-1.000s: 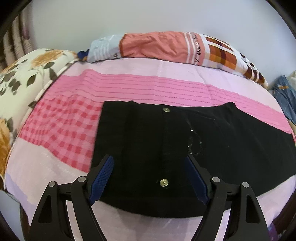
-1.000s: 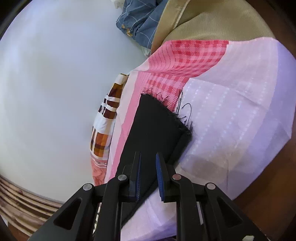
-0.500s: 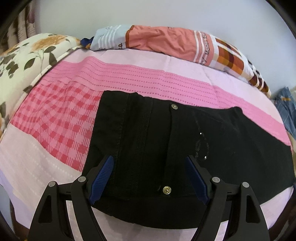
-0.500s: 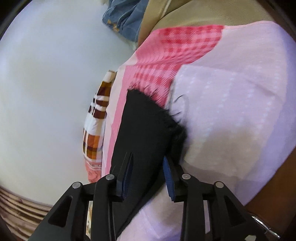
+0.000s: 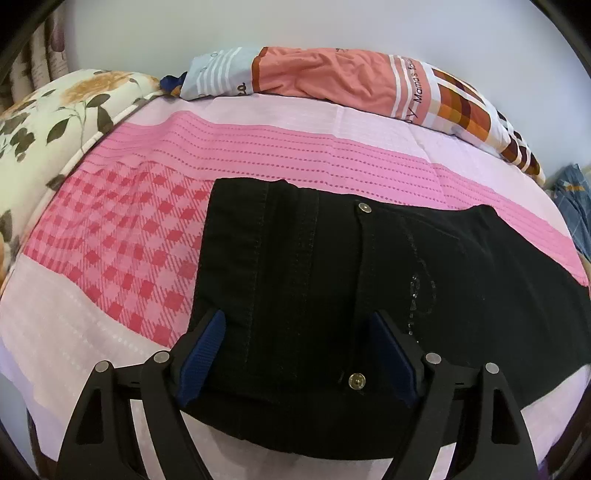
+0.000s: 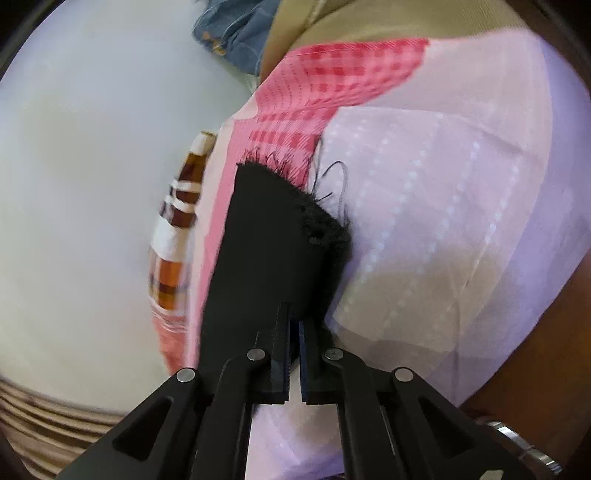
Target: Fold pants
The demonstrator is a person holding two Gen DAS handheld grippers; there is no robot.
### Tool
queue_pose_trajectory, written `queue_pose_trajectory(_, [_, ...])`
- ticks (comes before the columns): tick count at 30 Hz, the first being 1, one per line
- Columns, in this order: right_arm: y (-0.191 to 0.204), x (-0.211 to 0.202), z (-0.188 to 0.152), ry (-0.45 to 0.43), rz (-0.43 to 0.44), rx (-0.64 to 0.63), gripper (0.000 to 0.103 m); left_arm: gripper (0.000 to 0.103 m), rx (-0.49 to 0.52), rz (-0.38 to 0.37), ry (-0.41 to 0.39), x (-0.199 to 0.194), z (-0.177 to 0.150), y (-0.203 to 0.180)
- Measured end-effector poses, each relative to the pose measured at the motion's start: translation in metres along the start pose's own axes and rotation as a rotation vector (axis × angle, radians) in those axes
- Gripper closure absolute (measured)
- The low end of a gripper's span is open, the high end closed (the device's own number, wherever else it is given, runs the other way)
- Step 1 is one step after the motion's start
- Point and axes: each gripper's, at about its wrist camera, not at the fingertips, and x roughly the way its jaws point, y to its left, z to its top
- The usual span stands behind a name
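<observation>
Black pants (image 5: 317,280) lie flat on the pink bedsheet (image 5: 280,147), waistband to the left, legs running off right. Two metal buttons show on the fly. My left gripper (image 5: 295,328) is open, its blue pads straddling the waist area just above the near edge of the pants. In the right wrist view the frayed leg end of the pants (image 6: 273,236) lies on the sheet (image 6: 443,206). My right gripper (image 6: 294,325) is shut on the near edge of that leg end.
An orange and white patterned pillow (image 5: 362,77) lies along the far edge by the wall. A floral quilt (image 5: 48,114) sits at the left. Blue clothing (image 6: 236,37) and a tan cloth (image 6: 369,26) lie beyond the bed's end. The bed's near edge is close below both grippers.
The left gripper has moved forward and lower over the waist, still open. The right gripper opened briefly, then closed on the leg end's near edge.
</observation>
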Motion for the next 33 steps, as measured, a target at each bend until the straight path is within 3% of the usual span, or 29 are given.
queue_pose_trajectory(6, [-0.005,-0.044,0.009,-0.139,0.010,0.013,0.089,0.021,0.025,0.014,-0.003,0.000,-0.002,-0.003])
queue_pose_trajectory(8, [-0.004,-0.048,0.014,-0.139,0.002,0.003,0.080,0.020,0.023,0.015,-0.004,0.001,-0.002,-0.004])
queue_pose_trajectory(10, [-0.001,-0.043,0.016,-0.126,-0.011,-0.014,0.059,0.018,0.025,0.013,-0.004,0.001,-0.003,-0.003])
queue_pose_trajectory(11, [0.001,-0.038,0.017,-0.123,-0.045,-0.034,0.056,0.018,0.027,0.013,-0.005,0.001,-0.003,-0.004])
queue_pose_trajectory(14, [0.005,-0.029,0.019,-0.127,-0.040,-0.053,0.054,0.018,0.024,0.010,-0.006,0.000,-0.003,-0.004])
queue_pose_trajectory(21, [0.029,0.005,0.014,-0.052,-0.061,-0.126,0.057,0.018,-0.031,-0.036,-0.017,-0.011,0.000,0.001])
queue_pose_trajectory(24, [0.019,0.013,0.018,-0.034,-0.113,-0.093,0.095,0.018,-0.057,-0.065,-0.021,-0.016,0.002,0.002])
queue_pose_trajectory(26, [0.014,0.011,0.019,-0.031,-0.078,-0.053,0.095,0.018,-0.063,-0.084,-0.030,-0.020,0.002,0.001])
queue_pose_trajectory(28, [0.028,0.008,0.015,-0.038,-0.116,-0.099,0.095,0.018,-0.054,-0.093,-0.039,-0.024,0.001,-0.001])
queue_pose_trajectory(33, [0.105,0.017,-0.007,-0.013,-0.030,-0.242,0.095,0.018,-0.029,-0.117,-0.050,-0.032,0.002,-0.007])
